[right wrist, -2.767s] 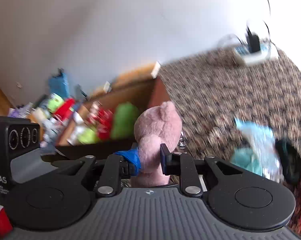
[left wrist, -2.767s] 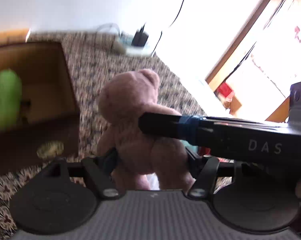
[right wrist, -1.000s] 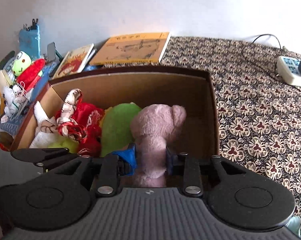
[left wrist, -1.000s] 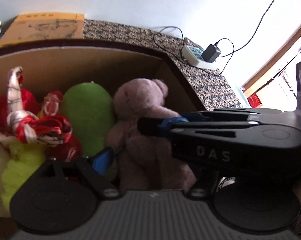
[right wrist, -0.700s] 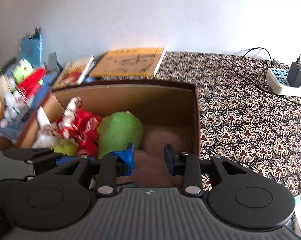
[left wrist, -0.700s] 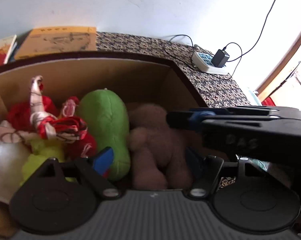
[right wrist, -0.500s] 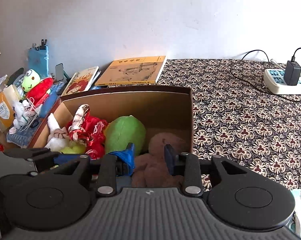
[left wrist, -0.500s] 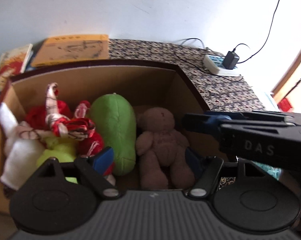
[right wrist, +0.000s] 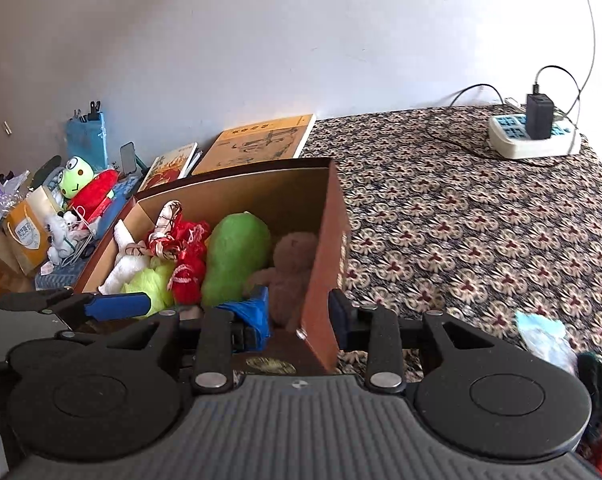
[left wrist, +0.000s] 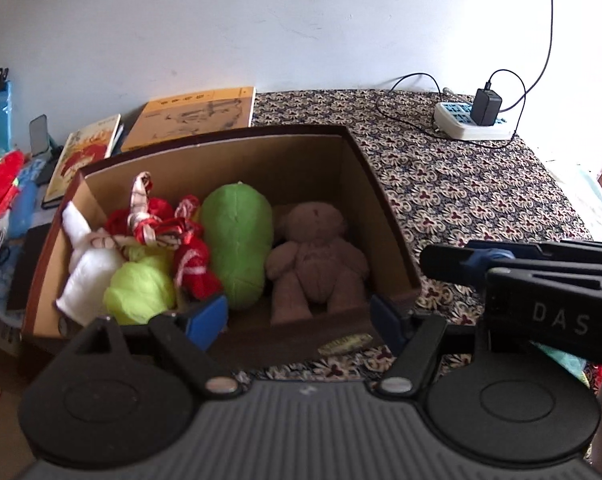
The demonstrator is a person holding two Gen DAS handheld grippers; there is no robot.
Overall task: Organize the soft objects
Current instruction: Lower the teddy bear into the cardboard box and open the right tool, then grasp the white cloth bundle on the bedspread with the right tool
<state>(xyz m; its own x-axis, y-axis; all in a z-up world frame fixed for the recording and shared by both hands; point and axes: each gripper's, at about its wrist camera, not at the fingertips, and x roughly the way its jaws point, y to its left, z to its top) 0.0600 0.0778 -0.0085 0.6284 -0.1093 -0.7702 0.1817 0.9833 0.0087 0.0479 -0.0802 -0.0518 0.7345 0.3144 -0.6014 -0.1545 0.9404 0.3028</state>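
My left tool (left wrist: 299,318) stands wide with nothing between its blue pads, hovering just above the near wall of the cardboard box (left wrist: 385,216). My right tool (right wrist: 299,314) is parted more narrowly and is empty too; in its own view the box's near right corner shows between its pads, though I cannot tell whether they touch it. In the left view the right tool (left wrist: 433,260) sits just right of the box.

The brown teddy bear (left wrist: 315,258) lies on its back in the right end of the box, against the green plush (left wrist: 237,240). Left of that are a red-and-white knitted toy (left wrist: 181,244), a yellow-green plush (left wrist: 141,290) and a white plush (left wrist: 87,276).

The box rests on a patterned cloth (right wrist: 481,232). Beyond it lie an orange book (right wrist: 261,142) and, far right, a power strip (right wrist: 533,136) with a black charger plugged in. Far left is a frog plush (right wrist: 75,180) among clutter.
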